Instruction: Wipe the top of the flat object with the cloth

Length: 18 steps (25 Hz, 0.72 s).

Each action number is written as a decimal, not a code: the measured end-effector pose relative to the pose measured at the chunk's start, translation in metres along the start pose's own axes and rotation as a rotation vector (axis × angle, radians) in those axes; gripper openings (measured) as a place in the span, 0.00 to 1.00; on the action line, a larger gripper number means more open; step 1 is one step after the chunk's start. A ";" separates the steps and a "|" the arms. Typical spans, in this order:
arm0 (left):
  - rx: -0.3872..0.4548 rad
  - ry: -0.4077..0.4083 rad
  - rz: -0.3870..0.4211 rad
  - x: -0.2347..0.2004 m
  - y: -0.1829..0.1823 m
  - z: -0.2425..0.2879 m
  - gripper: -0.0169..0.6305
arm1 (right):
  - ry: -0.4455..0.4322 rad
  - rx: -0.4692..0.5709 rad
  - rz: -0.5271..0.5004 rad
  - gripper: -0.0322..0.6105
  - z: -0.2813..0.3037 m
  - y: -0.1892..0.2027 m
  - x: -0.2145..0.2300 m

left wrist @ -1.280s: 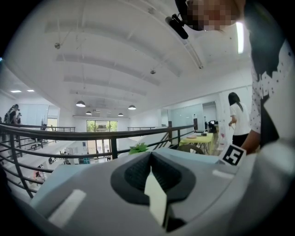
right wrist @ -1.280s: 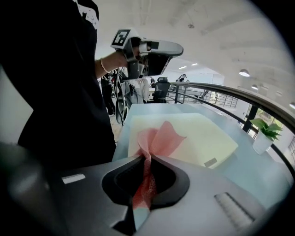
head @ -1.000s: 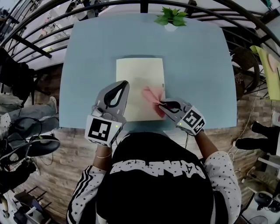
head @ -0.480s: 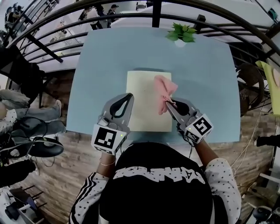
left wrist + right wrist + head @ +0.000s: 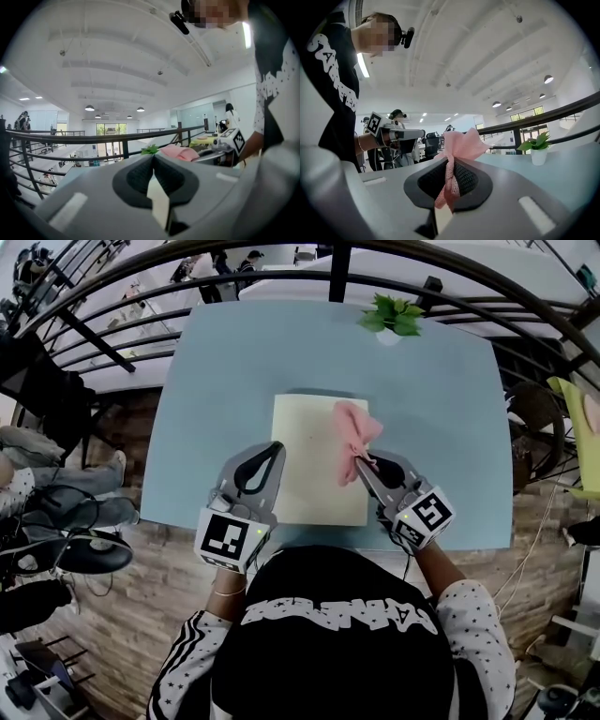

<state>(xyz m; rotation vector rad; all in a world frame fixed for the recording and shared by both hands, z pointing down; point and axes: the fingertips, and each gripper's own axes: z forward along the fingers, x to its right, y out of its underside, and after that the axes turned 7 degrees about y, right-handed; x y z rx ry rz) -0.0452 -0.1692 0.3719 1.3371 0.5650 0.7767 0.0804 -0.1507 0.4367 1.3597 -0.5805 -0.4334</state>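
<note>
Left side: the left gripper sits at the near left of the table, its tip over the left edge of the board. In the left gripper view the jaws are pressed together with nothing between them. Whether the tip touches the board or hovers over it cannot be told.

Centre: the board is a pale cream rectangle lying flat on the blue table. Its long axis runs straight away from the person, from near edge to far edge. Most of its top is bare.

Right of centre: the pink cloth is bunched over the far right part of the board, at its right edge.

Right side: the right gripper holds the cloth from the near side. In the right gripper view the jaws are closed on a twisted fold, and the rest of the cloth fans out beyond the tips.

Far right of the table: a small potted plant, well clear of the work.

Judgement: the right gripper is the working one. The bare surface lies to the left of the cloth and back toward the person, so the coming stroke probably sweeps leftward across the short axis or down the long axis. The left gripper is placed to steady the board.
</note>
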 end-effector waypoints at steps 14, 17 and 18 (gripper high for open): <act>-0.006 -0.006 -0.009 0.000 0.001 0.000 0.03 | -0.004 0.000 0.000 0.08 0.000 0.004 0.001; 0.001 -0.006 0.006 -0.001 0.001 0.001 0.03 | -0.005 0.000 0.002 0.08 0.001 0.006 0.002; 0.003 -0.006 0.008 -0.001 0.001 0.001 0.03 | -0.006 -0.001 0.003 0.08 0.001 0.006 0.002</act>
